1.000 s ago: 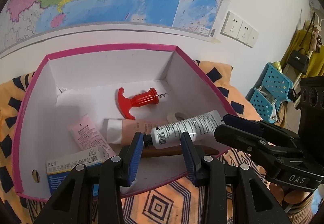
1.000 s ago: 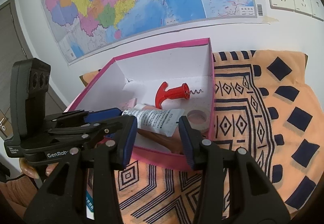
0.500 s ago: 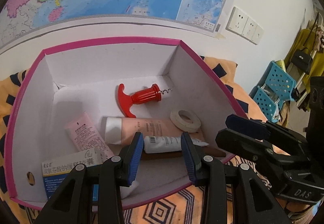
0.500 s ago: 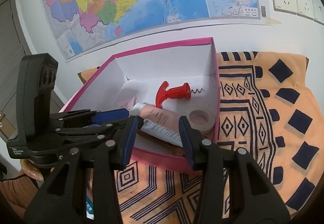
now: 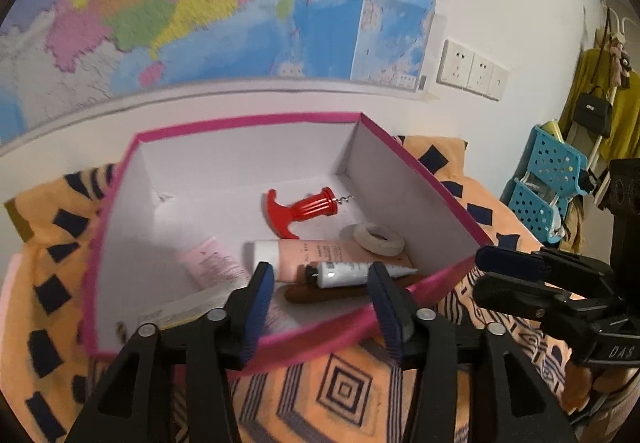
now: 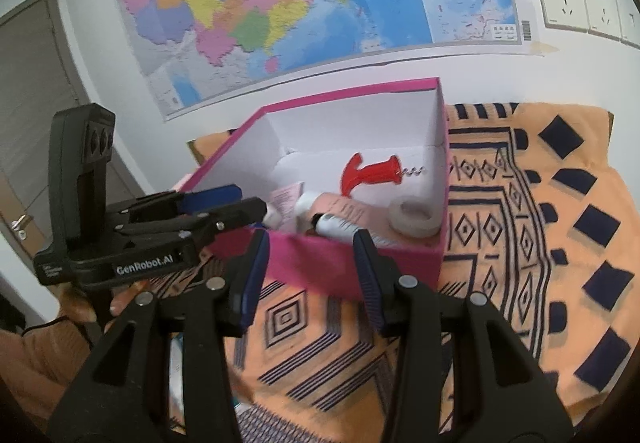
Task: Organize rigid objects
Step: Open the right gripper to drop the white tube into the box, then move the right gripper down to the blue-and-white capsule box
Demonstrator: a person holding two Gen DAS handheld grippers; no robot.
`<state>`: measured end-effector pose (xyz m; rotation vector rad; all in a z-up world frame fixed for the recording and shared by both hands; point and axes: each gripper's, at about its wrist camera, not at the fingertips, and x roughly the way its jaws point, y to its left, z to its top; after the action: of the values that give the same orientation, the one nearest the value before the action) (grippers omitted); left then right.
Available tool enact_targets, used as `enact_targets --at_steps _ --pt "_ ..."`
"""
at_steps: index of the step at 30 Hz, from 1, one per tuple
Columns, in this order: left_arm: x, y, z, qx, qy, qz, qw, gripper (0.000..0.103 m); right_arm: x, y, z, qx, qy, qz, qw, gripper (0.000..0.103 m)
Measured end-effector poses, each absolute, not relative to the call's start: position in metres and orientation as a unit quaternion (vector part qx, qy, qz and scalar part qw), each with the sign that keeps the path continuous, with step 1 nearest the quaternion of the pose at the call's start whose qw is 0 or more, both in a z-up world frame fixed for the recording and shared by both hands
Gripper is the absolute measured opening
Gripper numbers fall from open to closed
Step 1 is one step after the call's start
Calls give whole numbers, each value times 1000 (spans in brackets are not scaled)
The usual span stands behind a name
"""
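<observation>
A pink box [image 5: 248,121] with white inner walls stands on the patterned cloth. In it a white tube [image 5: 360,274] lies across a peach tube [image 5: 316,257] and a brown object [image 5: 320,293]. Behind them are a red corkscrew [image 5: 304,209] and a tape roll [image 5: 374,239]. My left gripper [image 5: 320,275] hovers at the box's near wall. Its jaws are opening, the tube lies free beyond the tips, and no pad touches it. My right gripper [image 6: 310,243] stands open and empty just outside the box's near wall [image 6: 360,263], to the right of the left one [image 6: 224,199].
A small pink tube [image 5: 212,263] and a medicine carton [image 5: 188,307] lie at the box's left. Orange patterned cloth [image 6: 540,227] covers the surface around it. A wall map and sockets [image 6: 576,3] are behind, blue baskets [image 5: 552,179] far right, a door [image 6: 32,83] left.
The left gripper lowered the white tube into the box, let it go and drew back with wider jaws. The right gripper also drew back a little from the box.
</observation>
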<state>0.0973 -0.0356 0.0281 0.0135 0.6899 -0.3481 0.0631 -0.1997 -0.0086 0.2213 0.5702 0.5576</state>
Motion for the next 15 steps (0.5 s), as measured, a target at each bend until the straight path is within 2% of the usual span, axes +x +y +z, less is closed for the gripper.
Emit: enact_targets --at_steps 5,9,15 --pt "72 -22 35 9 316 -166 934 59 41 -197 -17 108 282 287 909 46" --pt "52 -16 33 23 308 -156 938 73 30 -191 -29 108 296 298 901 46" --pt "30 -3 21 37 314 -138 939 80 17 -177 -51 102 328 313 886 46"
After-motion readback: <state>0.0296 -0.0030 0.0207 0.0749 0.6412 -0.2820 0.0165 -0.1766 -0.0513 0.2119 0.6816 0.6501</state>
